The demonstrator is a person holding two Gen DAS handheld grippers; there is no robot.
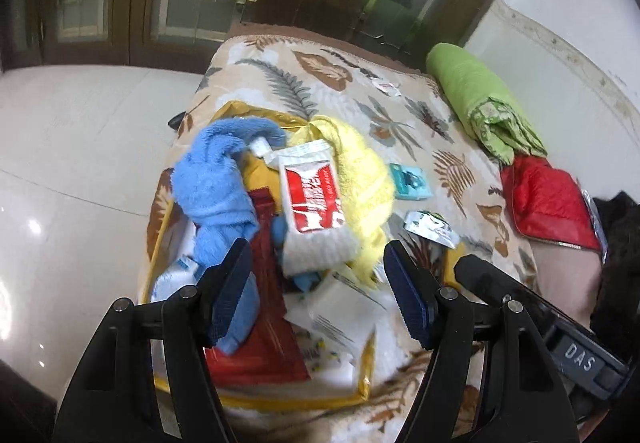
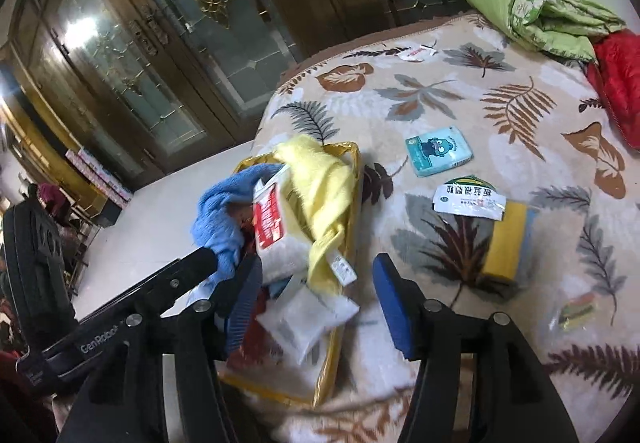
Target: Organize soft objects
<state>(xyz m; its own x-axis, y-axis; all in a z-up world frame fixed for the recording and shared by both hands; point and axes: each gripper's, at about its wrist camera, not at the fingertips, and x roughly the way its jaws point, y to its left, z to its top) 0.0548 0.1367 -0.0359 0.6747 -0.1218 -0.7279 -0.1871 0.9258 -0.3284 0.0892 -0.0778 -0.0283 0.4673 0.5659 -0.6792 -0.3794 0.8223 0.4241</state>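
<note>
We look down on a bed covered by a leaf-patterned blanket (image 2: pixel 460 95), which spreads ahead of both tongs and off to their right. On it, straight ahead of the tongs, lies a clear bag with yellow trim (image 1: pixel 362 391), (image 2: pixel 352 171), stuffed full. A blue towel (image 1: pixel 216 179), (image 2: pixel 220 211) bulges out of it on the left side, just ahead of the left tongs' left finger. A yellow towel (image 1: pixel 360 167), (image 2: pixel 320 187) drapes over the bag's far right edge. Between the two towels sits a white pouch with a red label (image 1: pixel 316 195), (image 2: pixel 272 227), directly ahead of the gap in the left tongs. A dark red packet (image 1: pixel 268 307) lies lower in the bag, under that gap.

The left tongs (image 1: pixel 316 283) are spread wide with nothing pinched; they hang above the bag. The right tongs (image 2: pixel 316 307) are spread wide too, empty, over the bag's right edge.

Far off to the right we see a rolled green quilt (image 1: pixel 476 99), (image 2: pixel 532 7) touching a red cushion (image 1: pixel 548 199), (image 2: pixel 616 83). Nearer, right of the tongs, lie a teal tissue pack (image 1: pixel 412 181), (image 2: pixel 438 151) and a white sachet (image 1: pixel 430 229), (image 2: pixel 468 199).
</note>
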